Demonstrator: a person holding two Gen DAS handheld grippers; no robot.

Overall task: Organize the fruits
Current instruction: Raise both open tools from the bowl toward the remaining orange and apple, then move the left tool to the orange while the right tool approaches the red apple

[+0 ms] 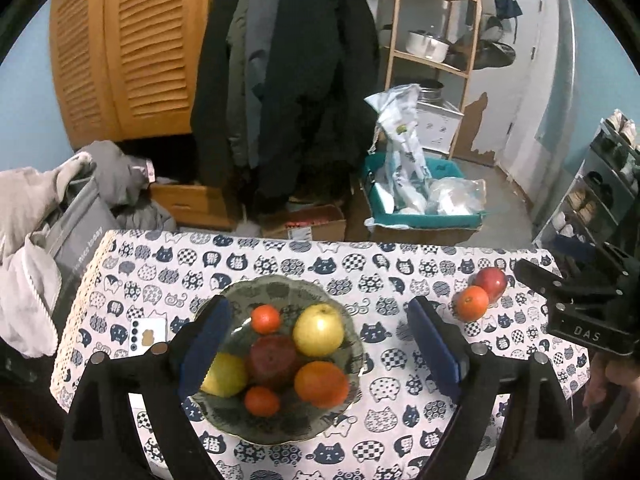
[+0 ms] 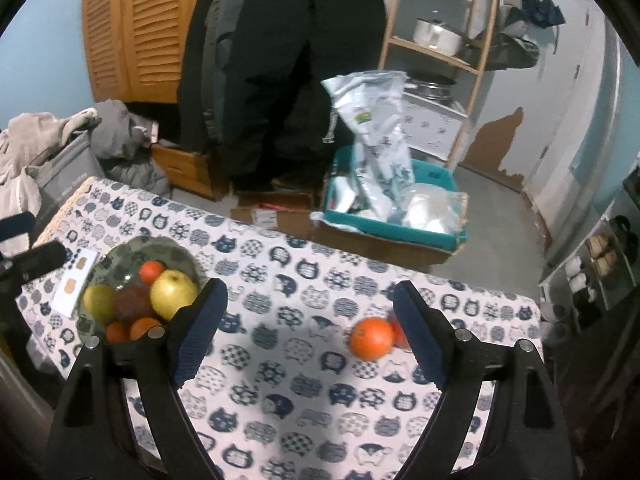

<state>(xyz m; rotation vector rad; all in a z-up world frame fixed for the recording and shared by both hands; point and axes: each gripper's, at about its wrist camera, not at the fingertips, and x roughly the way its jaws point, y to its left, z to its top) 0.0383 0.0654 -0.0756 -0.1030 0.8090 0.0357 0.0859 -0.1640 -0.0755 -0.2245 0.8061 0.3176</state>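
Left gripper (image 1: 320, 344) spread wide, empty, bowl (image 1: 352, 380) of fruit seen between its fingers. Right gripper (image 2: 308, 332) also spread, empty; orange (image 2: 371, 338) just inside its right finger, red apple (image 1: 490, 282) touching behind. Orange looks firm, round, prone to roll: pinch across the middle, gently.

Orange (image 2: 371, 338) lies loose on the cat-print tablecloth (image 2: 280, 360).
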